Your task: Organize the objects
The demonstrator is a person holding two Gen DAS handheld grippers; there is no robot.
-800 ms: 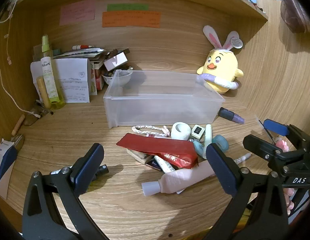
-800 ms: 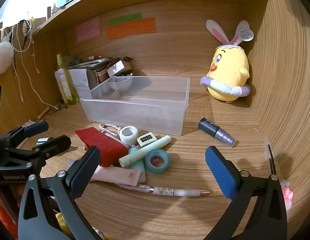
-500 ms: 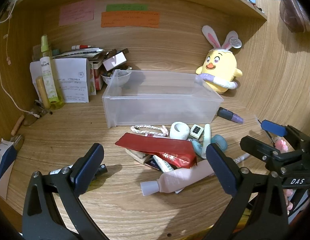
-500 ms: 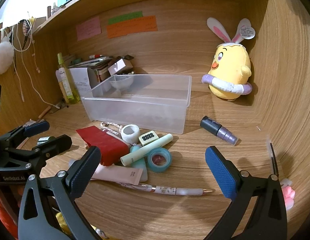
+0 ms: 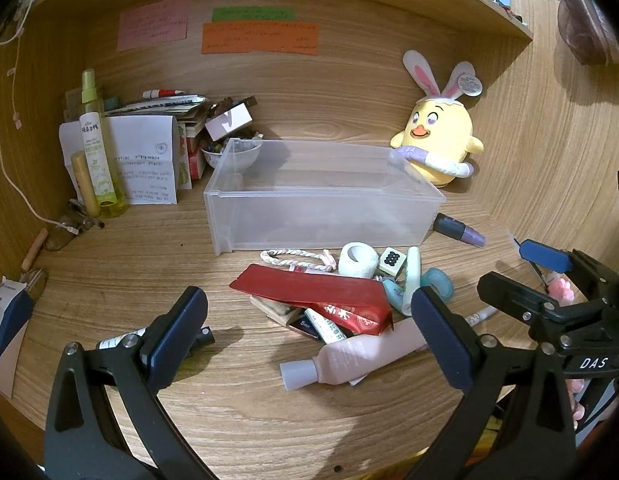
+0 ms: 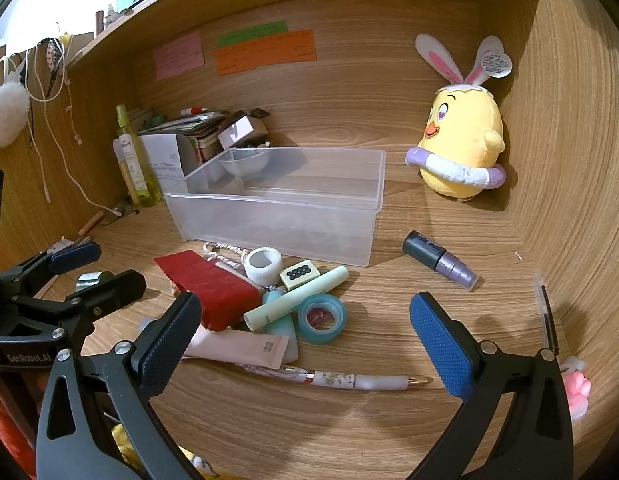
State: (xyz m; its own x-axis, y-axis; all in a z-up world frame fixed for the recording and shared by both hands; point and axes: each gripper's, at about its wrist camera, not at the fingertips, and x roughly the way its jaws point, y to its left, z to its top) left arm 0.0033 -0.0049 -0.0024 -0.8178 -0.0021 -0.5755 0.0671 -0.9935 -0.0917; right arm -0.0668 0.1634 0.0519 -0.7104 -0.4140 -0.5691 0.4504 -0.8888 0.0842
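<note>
I held my left gripper (image 5: 309, 326) above a wooden desk (image 5: 269, 412), its blue-padded jaws spread wide with nothing gripped. My right gripper (image 6: 305, 328) hung beside it, equally wide and empty. Between and beyond them lay the clutter to sort: a red packet (image 5: 313, 290), a pink tube (image 5: 357, 356) with a white cap, a white tape roll (image 5: 357, 258), a mahjong tile (image 6: 299, 274), a pale green tube (image 6: 297, 298), a teal tape ring (image 6: 322, 318) and a floral pen (image 6: 349, 380). Just behind the pile stood a clear plastic bin (image 5: 321, 216). A purple bottle (image 6: 439, 266) lay apart to the bin's right. A yellow chick plush (image 6: 459, 148) with rabbit ears sat in the back corner.
</note>
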